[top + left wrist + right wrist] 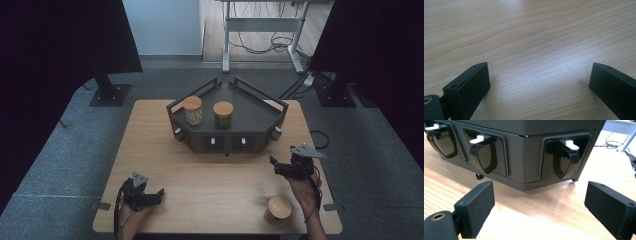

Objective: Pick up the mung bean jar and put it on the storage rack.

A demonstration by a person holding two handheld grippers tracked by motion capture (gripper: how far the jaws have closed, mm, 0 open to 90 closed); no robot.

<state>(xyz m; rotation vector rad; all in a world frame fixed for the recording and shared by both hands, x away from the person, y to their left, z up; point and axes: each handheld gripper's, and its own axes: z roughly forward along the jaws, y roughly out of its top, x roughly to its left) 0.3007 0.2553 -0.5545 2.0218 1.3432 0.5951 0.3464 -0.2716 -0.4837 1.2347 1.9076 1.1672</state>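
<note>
Looking down in the high view, the right gripper (284, 167) sits right of centre, just below the dark rack (260, 116) carrying two lidded jars; a third jar (279, 208) stands at lower right, beside the right hand and well apart from the left gripper (150, 196) at lower left. Left gripper view: jaws spread over bare table (531, 37). Right gripper view: jaws spread, empty, aimed at the rack's front, its nearest lever (568, 143) at upper right. The right hand is likely nearer either target.
</note>
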